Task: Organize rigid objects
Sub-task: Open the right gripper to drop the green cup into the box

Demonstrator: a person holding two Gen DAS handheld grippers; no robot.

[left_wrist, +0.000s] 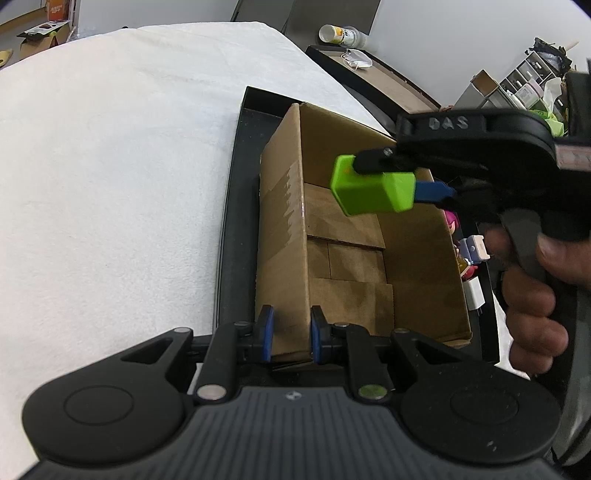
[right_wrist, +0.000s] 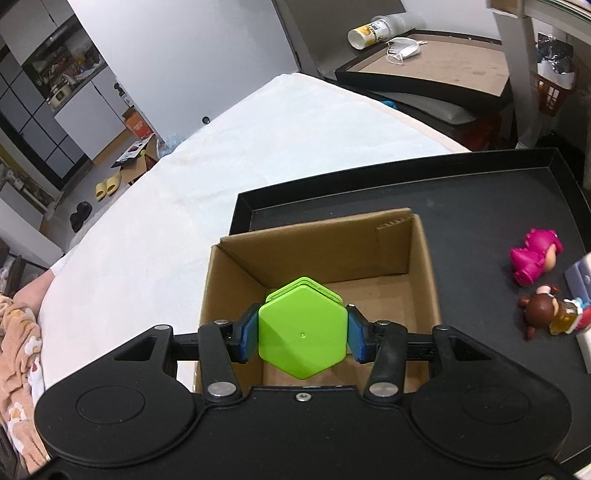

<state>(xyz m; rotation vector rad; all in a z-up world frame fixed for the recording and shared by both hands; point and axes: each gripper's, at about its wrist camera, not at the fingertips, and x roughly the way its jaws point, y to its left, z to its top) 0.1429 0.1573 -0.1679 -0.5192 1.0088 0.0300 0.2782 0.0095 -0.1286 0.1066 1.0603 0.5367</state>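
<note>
An open cardboard box stands in a black tray on a white cloth. My left gripper is shut on the box's near left wall. My right gripper is shut on a green hexagonal block and holds it above the box's open top. In the left wrist view the block hangs over the box's far part, held by the right gripper. The box inside looks empty.
Small toy figures lie on the tray right of the box: a pink one, a brown-haired one and a white block. A second tray with a cup and a face mask stands behind.
</note>
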